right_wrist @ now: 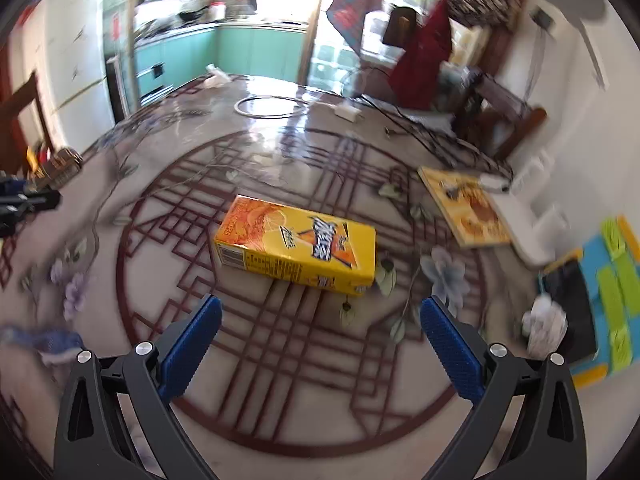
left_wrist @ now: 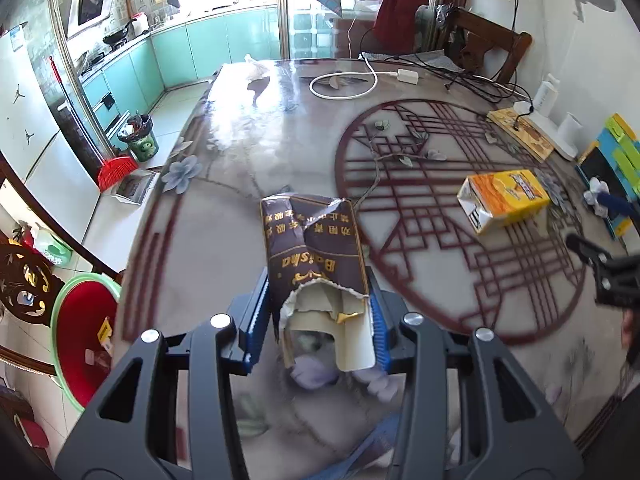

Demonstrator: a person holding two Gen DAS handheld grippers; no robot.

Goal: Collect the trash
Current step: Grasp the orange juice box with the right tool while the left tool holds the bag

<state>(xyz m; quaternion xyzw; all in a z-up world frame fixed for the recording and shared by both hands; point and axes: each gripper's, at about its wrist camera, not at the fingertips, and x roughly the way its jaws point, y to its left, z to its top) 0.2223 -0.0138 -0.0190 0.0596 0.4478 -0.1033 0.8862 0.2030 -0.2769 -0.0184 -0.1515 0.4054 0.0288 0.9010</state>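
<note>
Left gripper [left_wrist: 316, 320] clamps torn brown carton [left_wrist: 314, 248]; swing toward red basin [left_wrist: 86, 336] at 8 o'clock. Right gripper [right_wrist: 320, 340] gapes wide; yellow box [right_wrist: 296, 246] at 12 o'clock: straddle narrow sides.

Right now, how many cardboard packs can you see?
2: a torn brown pack clamped in the left gripper, and a yellow carton lying on the table beyond the open right gripper.

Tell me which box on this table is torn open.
The dark brown box in the left tongs: its end is ripped. The yellow box lies intact.
</note>
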